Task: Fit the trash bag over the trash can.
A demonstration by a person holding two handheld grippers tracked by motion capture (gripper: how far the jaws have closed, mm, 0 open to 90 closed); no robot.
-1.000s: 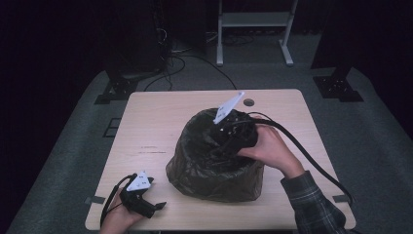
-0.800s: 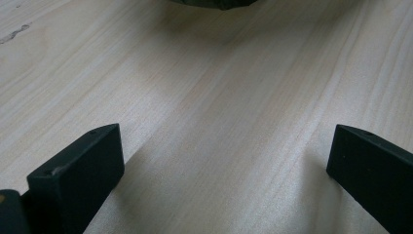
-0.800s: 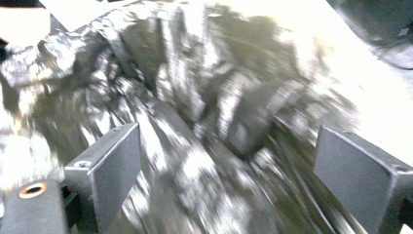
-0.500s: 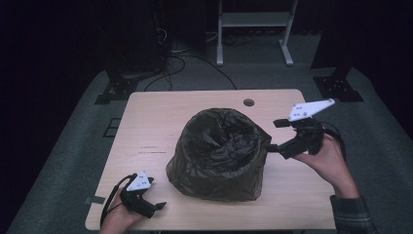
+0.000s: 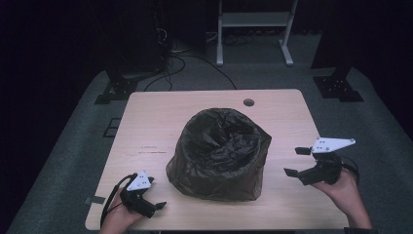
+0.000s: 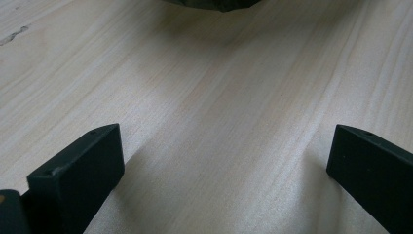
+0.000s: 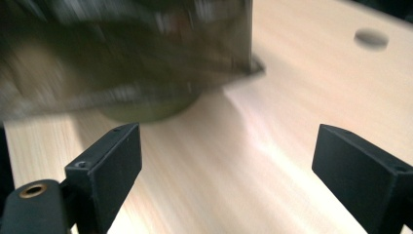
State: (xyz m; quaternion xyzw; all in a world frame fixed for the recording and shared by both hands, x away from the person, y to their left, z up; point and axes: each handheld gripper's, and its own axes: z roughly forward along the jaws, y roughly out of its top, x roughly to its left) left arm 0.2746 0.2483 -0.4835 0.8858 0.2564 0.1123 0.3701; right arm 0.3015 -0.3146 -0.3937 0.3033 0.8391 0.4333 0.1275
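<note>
A dark olive plastic bag [image 5: 219,153] lines a round bin in the middle of the wooden table [image 5: 160,117], its mouth open upward. My left gripper [image 5: 157,208] rests open on the table near the front left corner, left of the bag, with bare wood between its jaws; the bag's lower edge [image 6: 214,4] shows far ahead. My right gripper [image 5: 296,161] hangs open above the table's right side, apart from the bag, pointing toward it. In the right gripper view the bag [image 7: 122,53] is blurred ahead, with nothing between the jaws.
A round cable hole [image 5: 249,102] sits at the table's far edge. Behind the table stand a white frame [image 5: 253,29], black stands and floor cables on grey carpet. A person's hands hold both grippers at the near edge.
My right gripper left the top of the bag, swung out to the right and came nearer the front edge. The bag's mouth now stands open. The left gripper stayed put.
</note>
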